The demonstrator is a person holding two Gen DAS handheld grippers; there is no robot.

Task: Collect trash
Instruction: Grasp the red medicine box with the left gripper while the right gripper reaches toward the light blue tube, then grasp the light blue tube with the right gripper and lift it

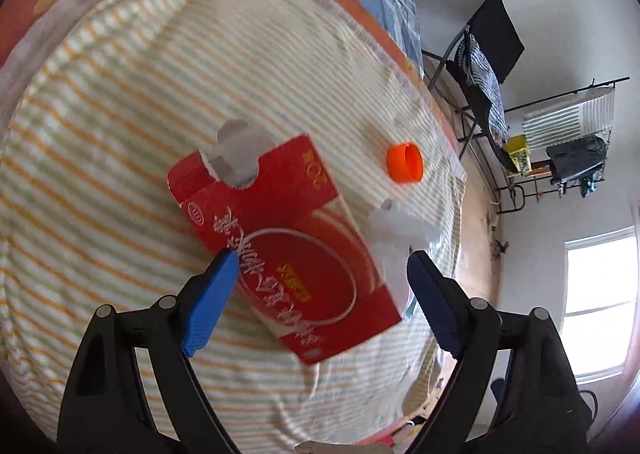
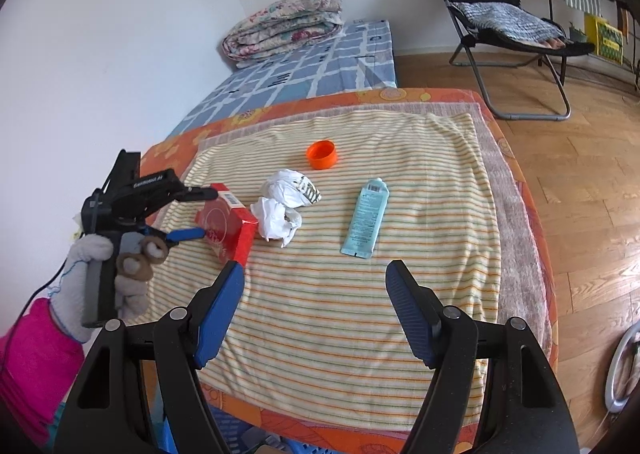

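A red cardboard box (image 1: 280,238) with its end torn open lies on the striped cloth (image 1: 120,134). My left gripper (image 1: 320,266) is open around it, one blue pad on each side; touch is unclear. In the right wrist view the left gripper (image 2: 202,214) straddles the red box (image 2: 228,224) at the cloth's left. Beside the box lie crumpled white paper (image 2: 280,218) and a second white wad (image 2: 290,190). An orange cap (image 2: 322,154) lies further back and a light blue tube (image 2: 366,218) to the right. My right gripper (image 2: 316,282) is open and empty above the cloth's front.
The striped cloth (image 2: 400,314) covers a low orange-edged table (image 2: 532,206). A blue mattress (image 2: 320,62) with a folded quilt (image 2: 284,26) lies behind it. A black folding chair (image 2: 500,14) stands on the wooden floor at the right, and a drying rack (image 1: 568,134) stands by the wall.
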